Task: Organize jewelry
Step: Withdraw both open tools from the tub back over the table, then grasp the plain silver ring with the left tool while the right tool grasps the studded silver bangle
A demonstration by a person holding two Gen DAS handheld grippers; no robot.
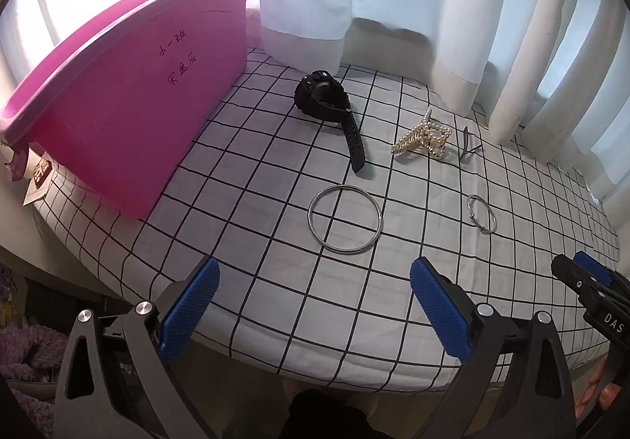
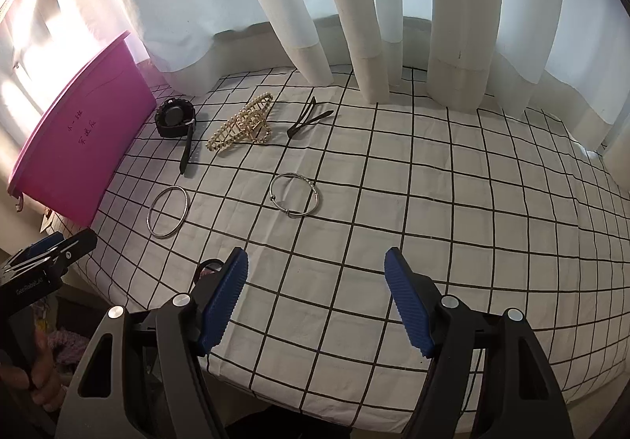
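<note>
Looking down both wrist views, I see the left gripper [image 1: 315,311] with its jaws spread wide and nothing between the blue pads, hanging over the near edge of the checked cloth [image 1: 275,301]. My right gripper [image 2: 316,301] is likewise spread and empty, touching nothing.

The jewelry lies ahead of me on the cloth. The large plain bangle [image 1: 345,218] lies flat, closest to the left jaws. The thinner clasp bracelet [image 2: 295,199] lies flat to its right, apart from it. Farther back, the black watch [image 1: 327,100] sits beside the pink bin [image 1: 130,104], its loose strap running toward me. The pearl hair claw [image 2: 242,124] lies slantwise, its long axis running from near-left to far-right, with a dark hair clip [image 2: 309,118] just beyond it.
</note>
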